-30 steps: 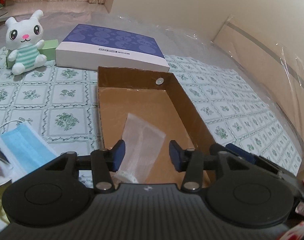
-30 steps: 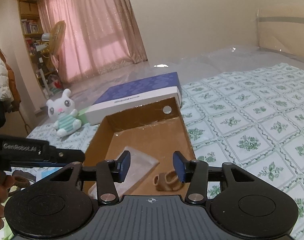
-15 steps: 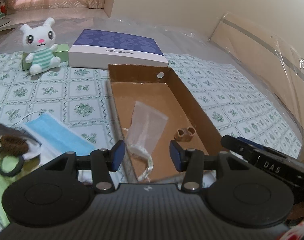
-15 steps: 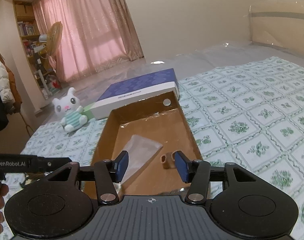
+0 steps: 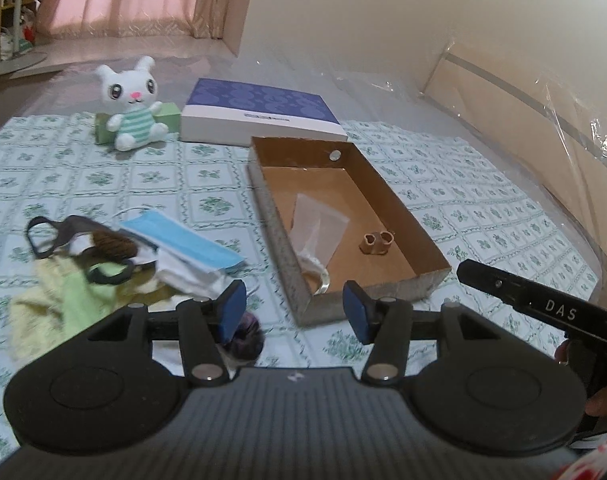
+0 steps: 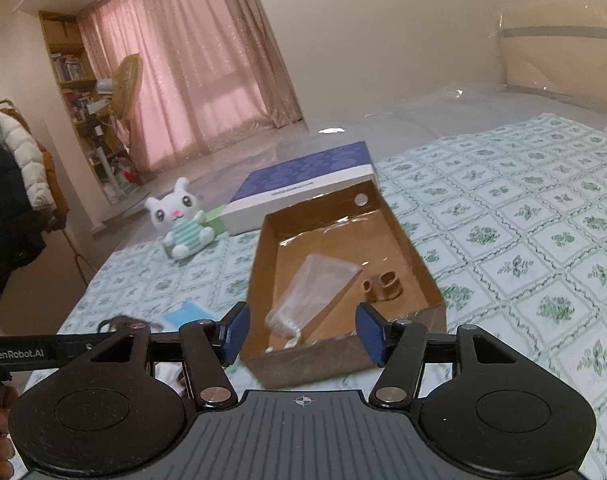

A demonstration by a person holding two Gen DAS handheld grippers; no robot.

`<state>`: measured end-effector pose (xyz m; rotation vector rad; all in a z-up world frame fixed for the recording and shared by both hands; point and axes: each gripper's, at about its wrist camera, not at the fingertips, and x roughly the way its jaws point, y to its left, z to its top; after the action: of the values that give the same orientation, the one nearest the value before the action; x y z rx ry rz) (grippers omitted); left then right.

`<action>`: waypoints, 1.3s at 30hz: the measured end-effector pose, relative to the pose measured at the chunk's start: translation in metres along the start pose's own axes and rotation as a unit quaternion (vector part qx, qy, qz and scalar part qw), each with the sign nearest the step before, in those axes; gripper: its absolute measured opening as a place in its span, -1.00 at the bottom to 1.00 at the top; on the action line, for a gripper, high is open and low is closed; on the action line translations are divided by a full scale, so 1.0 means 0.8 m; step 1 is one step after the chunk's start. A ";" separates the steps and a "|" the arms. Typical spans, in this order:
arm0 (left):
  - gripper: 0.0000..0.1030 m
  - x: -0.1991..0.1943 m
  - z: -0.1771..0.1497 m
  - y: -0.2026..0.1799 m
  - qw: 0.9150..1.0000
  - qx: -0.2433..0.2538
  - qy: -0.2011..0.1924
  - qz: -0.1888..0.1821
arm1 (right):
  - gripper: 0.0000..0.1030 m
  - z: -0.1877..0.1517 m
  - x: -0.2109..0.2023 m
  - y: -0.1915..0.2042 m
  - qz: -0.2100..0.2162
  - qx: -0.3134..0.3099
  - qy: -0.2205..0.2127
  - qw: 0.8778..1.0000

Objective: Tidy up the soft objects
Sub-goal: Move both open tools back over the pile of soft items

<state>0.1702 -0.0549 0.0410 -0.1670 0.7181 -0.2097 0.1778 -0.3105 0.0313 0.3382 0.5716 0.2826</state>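
Across the green-patterned bedspread (image 5: pixel 103 184), the largest item is the blue-lidded flat box (image 5: pixel 259 114) at the far side, with the open cardboard box (image 5: pixel 281 240) lying just in front of it, long axis running away from the cameras. Inside the cardboard box lie a clear pouch (image 5: pixel 317 228) and a small brown item (image 5: pixel 377 242), apart from each other. A white plush rabbit (image 5: pixel 131 110) sits to the far left, well apart from the box.

The unsorted soft objects form a pile (image 5: pixel 115 256) to the left of the box: a blue face mask (image 5: pixel 183 242), a yellow-green cloth (image 5: pixel 59 292), dark straps and white fabric, overlapping. A small dark purple fuzzy item (image 5: pixel 245 340) lies directly under the left gripper (image 5: pixel 293 312), beside its left finger.

The left gripper has jaws parted, nothing between the pads. The right gripper (image 6: pixel 299 332) is likewise parted and empty, aimed at the near end of the box. The pile lies down and left of both; the left gripper is judged nearer and better placed for the coming pick.

Compared with one second ago, both grippers have drawn back and risen: the box then filled the near view, now its whole outline shows, and the pile has entered the left view. Both sets of jaws have just been opening, with nothing between them.
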 end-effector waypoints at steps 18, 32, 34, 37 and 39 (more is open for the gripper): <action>0.11 -0.107 -0.079 0.048 0.998 -0.028 -0.017 0.051 | 0.23 -0.070 -0.059 0.069 0.044 -0.036 0.026 0.998; 0.15 -0.134 -0.104 0.069 0.993 -0.045 -0.019 0.108 | 0.26 -0.093 -0.053 0.101 0.085 -0.065 0.038 0.994; 0.16 -0.135 -0.108 0.073 0.992 -0.045 -0.015 0.119 | 0.26 -0.095 -0.046 0.102 0.088 -0.071 0.044 0.993; 0.17 -0.133 -0.114 0.080 0.990 -0.045 -0.006 0.130 | 0.26 -0.101 -0.039 0.101 0.091 -0.068 0.050 0.992; 0.18 -0.129 -0.119 0.086 0.990 -0.046 0.000 0.133 | 0.26 -0.105 -0.035 0.100 0.097 -0.068 0.057 0.991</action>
<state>0.0404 0.0293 0.0208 -0.1573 0.7428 0.0793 0.0944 -0.2283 0.0094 0.2460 0.6293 0.5287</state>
